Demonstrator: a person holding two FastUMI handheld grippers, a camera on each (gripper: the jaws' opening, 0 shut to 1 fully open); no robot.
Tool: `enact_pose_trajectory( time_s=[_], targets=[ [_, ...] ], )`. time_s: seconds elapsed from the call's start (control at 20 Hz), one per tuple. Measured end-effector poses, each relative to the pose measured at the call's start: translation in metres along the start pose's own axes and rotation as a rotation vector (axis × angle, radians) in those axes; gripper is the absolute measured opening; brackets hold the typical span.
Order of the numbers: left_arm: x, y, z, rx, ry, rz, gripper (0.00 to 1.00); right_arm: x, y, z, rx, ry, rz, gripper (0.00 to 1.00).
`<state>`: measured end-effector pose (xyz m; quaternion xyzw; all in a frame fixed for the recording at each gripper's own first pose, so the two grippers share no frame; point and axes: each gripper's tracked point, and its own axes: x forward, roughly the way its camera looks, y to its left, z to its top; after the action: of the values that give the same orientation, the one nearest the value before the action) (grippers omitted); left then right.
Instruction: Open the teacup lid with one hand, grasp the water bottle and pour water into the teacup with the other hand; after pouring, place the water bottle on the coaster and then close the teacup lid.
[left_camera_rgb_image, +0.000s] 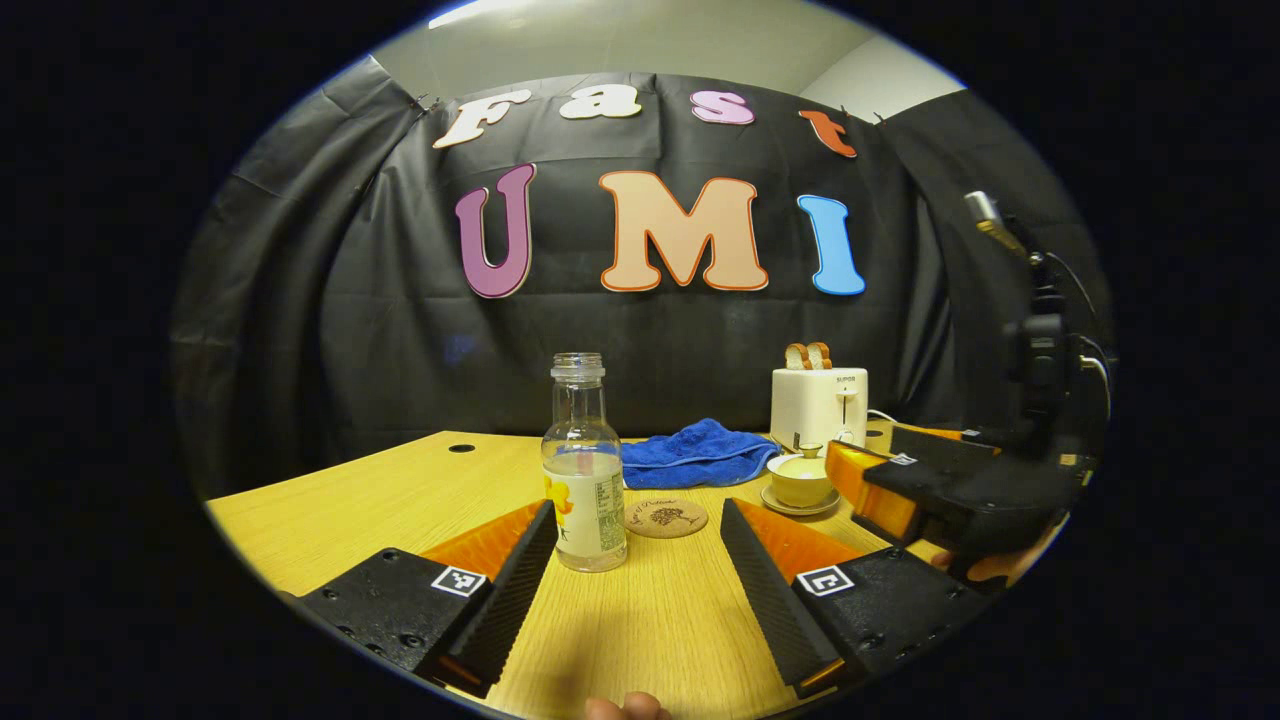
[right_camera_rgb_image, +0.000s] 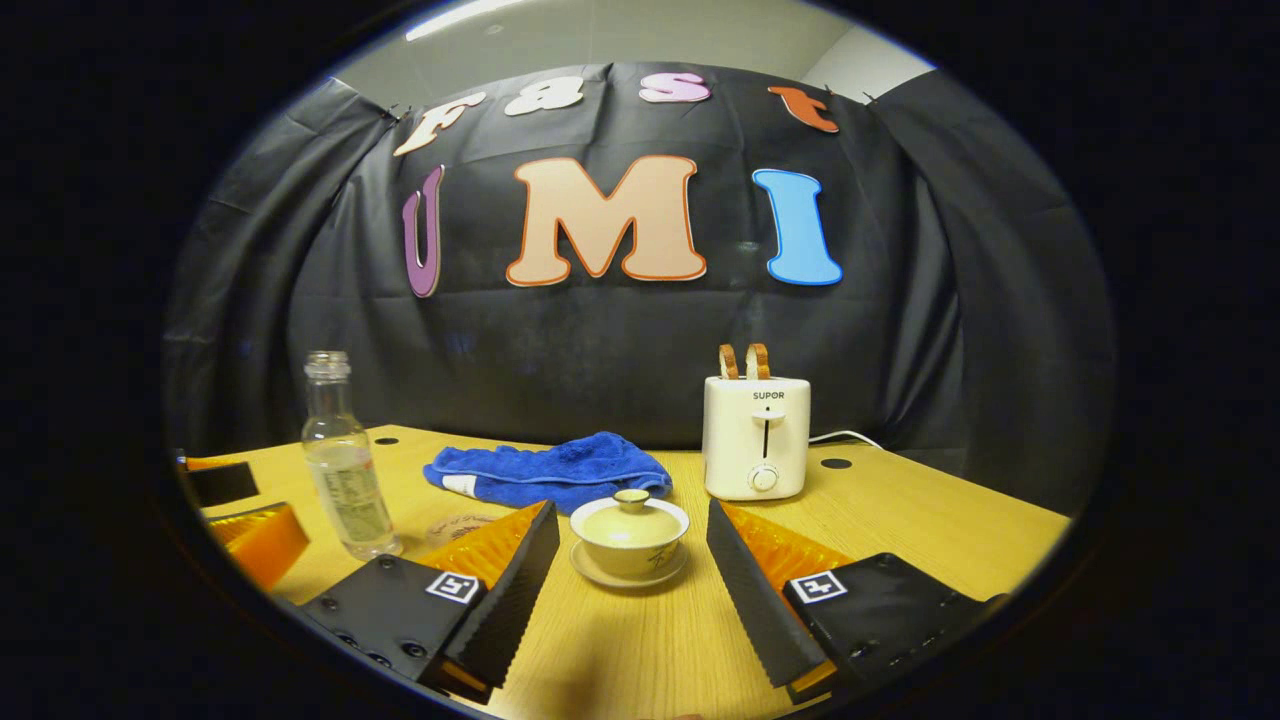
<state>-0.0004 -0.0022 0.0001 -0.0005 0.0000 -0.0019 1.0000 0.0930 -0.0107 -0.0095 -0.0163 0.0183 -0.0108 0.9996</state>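
A staged recording booth, not a real kitchen.
You are working at a wooden table (right_camera_rgb_image: 950, 540) hung round with a black cloth wall (right_camera_rgb_image: 620, 350); a toaster (right_camera_rgb_image: 756, 437) and a blue towel (right_camera_rgb_image: 550, 470) play kitchen props.

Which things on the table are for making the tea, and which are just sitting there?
For the job:
bottle, no cap on
teacup on its saucer
lid, still on the cup
coaster, bare
left tool, open
right tool, open

Just lying about:
blue towel
toaster with toast in it
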Motion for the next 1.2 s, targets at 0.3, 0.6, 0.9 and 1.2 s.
enact_pose_trajectory(
  time_s=[0.3,0.6,0.9,1.2],
  targets=[
    [0.000,0.000,0.000,0.000,0.001,0.000,0.96,0.062,0.000,-0.006,0.001,0.050,0.005,0.96],
    [0.000,0.000,0.000,0.000,0.000,0.000,0.96,0.098,0.011,-0.013,-0.006,0.100,0.054,0.96],
    [0.000,0.000,-0.001,0.000,0.001,0.000,0.97,0.104,0.012,-0.013,0.006,0.115,0.065,0.82],
    [0.000,0.000,0.000,-0.001,0.001,0.000,0.96,0.108,0.011,-0.018,-0.015,0.141,0.055,0.53]
  ],
)
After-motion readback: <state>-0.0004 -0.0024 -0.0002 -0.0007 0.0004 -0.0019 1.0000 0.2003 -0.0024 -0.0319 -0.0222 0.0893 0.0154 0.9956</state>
